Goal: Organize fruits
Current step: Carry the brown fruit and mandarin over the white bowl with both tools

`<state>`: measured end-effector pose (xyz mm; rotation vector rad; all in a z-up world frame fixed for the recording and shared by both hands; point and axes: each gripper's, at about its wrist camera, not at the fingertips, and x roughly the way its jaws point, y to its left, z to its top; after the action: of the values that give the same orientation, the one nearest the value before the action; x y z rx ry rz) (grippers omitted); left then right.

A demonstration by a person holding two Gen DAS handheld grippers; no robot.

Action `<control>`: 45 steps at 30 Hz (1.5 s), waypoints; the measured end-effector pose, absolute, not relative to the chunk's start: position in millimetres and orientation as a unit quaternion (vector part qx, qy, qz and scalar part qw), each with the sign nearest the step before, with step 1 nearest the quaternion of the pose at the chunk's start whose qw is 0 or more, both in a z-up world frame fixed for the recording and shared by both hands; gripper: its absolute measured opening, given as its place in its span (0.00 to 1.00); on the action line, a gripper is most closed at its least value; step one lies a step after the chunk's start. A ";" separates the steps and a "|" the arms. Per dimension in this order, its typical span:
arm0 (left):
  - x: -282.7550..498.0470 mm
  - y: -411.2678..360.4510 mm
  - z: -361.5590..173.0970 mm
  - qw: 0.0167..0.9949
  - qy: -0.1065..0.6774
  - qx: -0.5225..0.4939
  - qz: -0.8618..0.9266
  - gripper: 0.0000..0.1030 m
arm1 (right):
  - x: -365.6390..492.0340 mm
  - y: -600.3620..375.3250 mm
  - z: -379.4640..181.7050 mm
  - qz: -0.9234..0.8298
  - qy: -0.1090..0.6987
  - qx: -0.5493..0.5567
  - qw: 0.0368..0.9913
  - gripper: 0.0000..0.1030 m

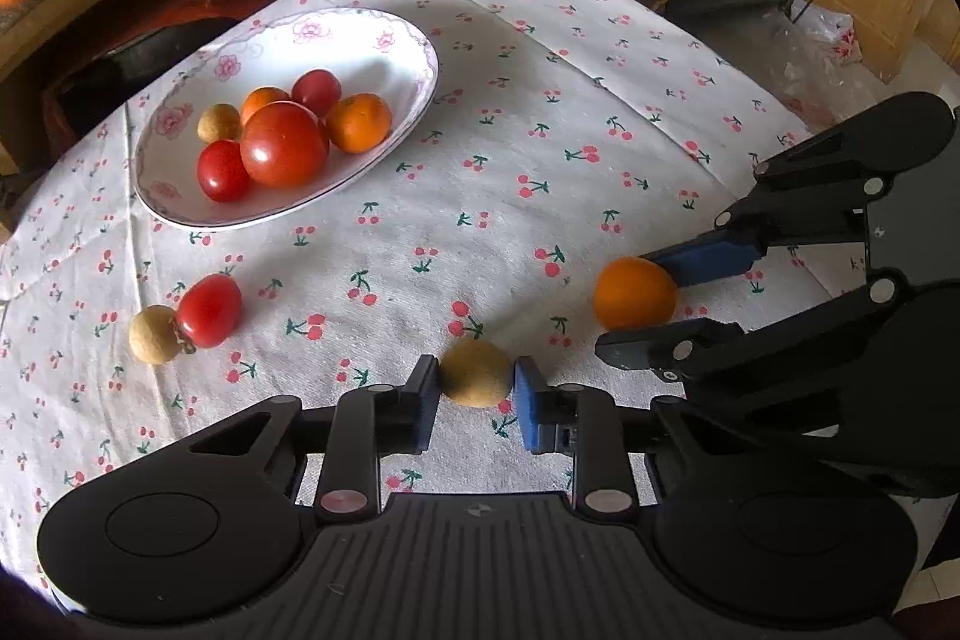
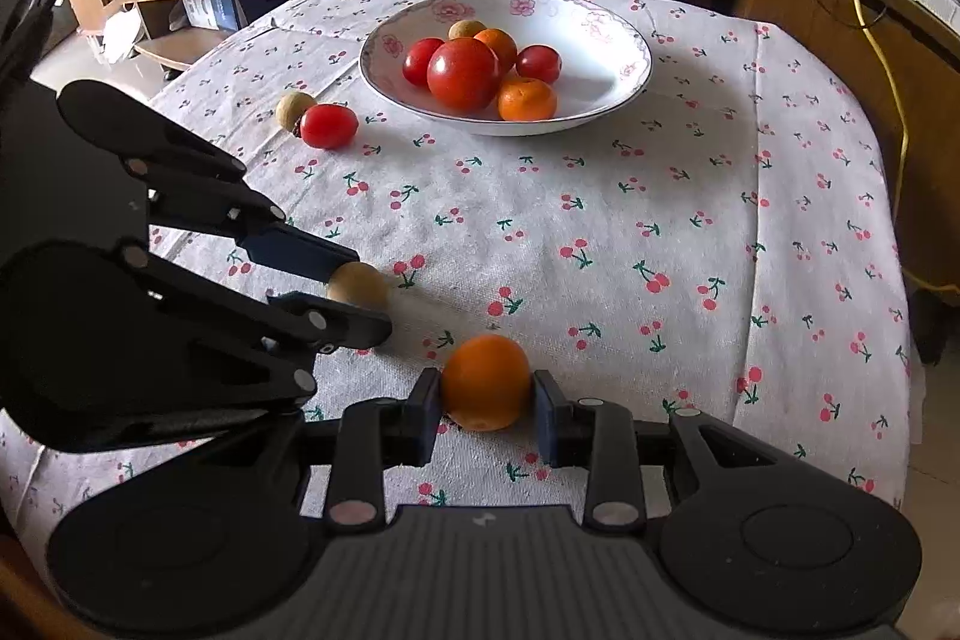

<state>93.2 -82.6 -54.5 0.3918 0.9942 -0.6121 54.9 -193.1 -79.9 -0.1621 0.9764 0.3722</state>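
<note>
Left wrist view: left gripper [image 1: 475, 388] pinches a longan [image 1: 474, 372], right gripper [image 2: 487, 400] seemingly clamps an orange [image 2: 486, 381].

Low in the frame, the left gripper [image 1: 475, 394] has its jaws closed on a longan [image 1: 475, 372]. At right, the right gripper [image 1: 633, 301] pinches an orange [image 1: 634, 293]. Upper left, a plate [image 1: 384, 40] holds fruit; a tomato [image 1: 209, 310] lies below it.

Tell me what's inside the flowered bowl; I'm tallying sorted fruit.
Bowl: big tomato, two small tomatoes, two oranges, one tan longan-like fruit. Anything beneath the pile is hidden.
</note>
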 end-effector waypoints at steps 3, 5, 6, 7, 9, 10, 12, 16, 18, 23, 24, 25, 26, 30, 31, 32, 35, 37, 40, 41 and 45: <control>94.1 -82.6 -54.4 0.817 0.467 0.182 -0.286 0.33 | 54.6 -193.2 -79.9 0.175 0.465 -0.076 0.864 0.32; 95.7 -83.2 -55.2 0.817 0.469 0.177 -0.285 0.33 | 53.6 -191.7 -79.8 0.174 0.465 -0.082 0.864 0.32; 96.0 -83.6 -55.5 0.817 0.469 0.177 -0.285 0.33 | 53.3 -190.9 -79.7 0.173 0.465 -0.085 0.864 0.32; 95.6 -84.1 -55.7 0.817 0.468 0.179 -0.285 0.33 | 53.1 -190.2 -79.8 0.172 0.465 -0.088 0.864 0.32; 94.9 -84.2 -56.3 0.818 0.465 0.182 -0.285 0.33 | 53.3 -189.7 -79.9 0.171 0.465 -0.092 0.864 0.32; 94.8 -83.9 -56.5 0.818 0.465 0.182 -0.285 0.32 | 53.4 -189.6 -80.0 0.171 0.465 -0.092 0.864 0.31; 93.5 -84.0 -56.4 0.819 0.463 0.186 -0.284 0.33 | 53.2 -189.0 -79.8 0.170 0.465 -0.095 0.864 0.31; 91.9 -84.7 -55.5 0.819 0.461 0.190 -0.284 0.33 | 52.1 -187.9 -79.3 0.169 0.464 -0.100 0.864 0.31; 91.7 -84.3 -54.2 0.819 0.460 0.190 -0.284 0.32 | 51.8 -187.4 -78.3 0.168 0.463 -0.101 0.865 0.31; 94.3 -81.6 -46.4 0.826 0.454 0.182 -0.279 0.32 | 54.0 -188.1 -71.0 0.164 0.454 -0.098 0.870 0.31; 95.4 -80.7 -44.1 0.829 0.452 0.179 -0.276 0.32 | 55.4 -188.3 -68.8 0.162 0.452 -0.097 0.872 0.31; 96.7 -79.6 -41.6 0.831 0.450 0.176 -0.274 0.32 | 56.6 -188.1 -66.2 0.162 0.449 -0.096 0.874 0.31; 97.8 -78.7 -39.2 0.834 0.448 0.173 -0.272 0.32 | 58.2 -187.8 -63.3 0.161 0.445 -0.096 0.876 0.31; 104.2 -74.9 -29.0 0.844 0.439 0.163 -0.261 0.31 | 66.0 -185.2 -53.2 0.159 0.433 -0.095 0.882 0.31; 106.4 -73.6 -26.2 0.847 0.435 0.161 -0.259 0.31 | 68.3 -184.6 -50.7 0.159 0.429 -0.095 0.884 0.31; 108.7 -72.7 -23.4 0.850 0.432 0.159 -0.256 0.31 | 70.9 -184.2 -48.2 0.158 0.426 -0.095 0.886 0.31; 115.8 -71.8 -16.0 0.857 0.424 0.156 -0.249 0.31 | 80.0 -182.8 -40.6 0.155 0.417 -0.092 0.891 0.31; 122.7 -70.9 -10.9 0.862 0.418 0.153 -0.243 0.31 | 86.9 -182.1 -35.5 0.153 0.410 -0.091 0.894 0.31; 133.5 -70.0 -4.8 0.869 0.411 0.148 -0.233 0.31 | 99.8 -181.4 -29.2 0.148 0.403 -0.086 0.899 0.31; 137.3 -69.4 -3.7 0.871 0.409 0.146 -0.230 0.30 | 104.6 -181.1 -27.8 0.147 0.401 -0.084 0.900 0.31; 153.9 -67.6 -0.7 0.877 0.406 0.138 -0.216 0.30 | 122.6 -179.9 -24.2 0.139 0.394 -0.080 0.905 0.31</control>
<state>153.9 -67.6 -0.7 0.2872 0.8468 -0.4515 122.6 -179.9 -24.2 -0.1652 0.8133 0.2877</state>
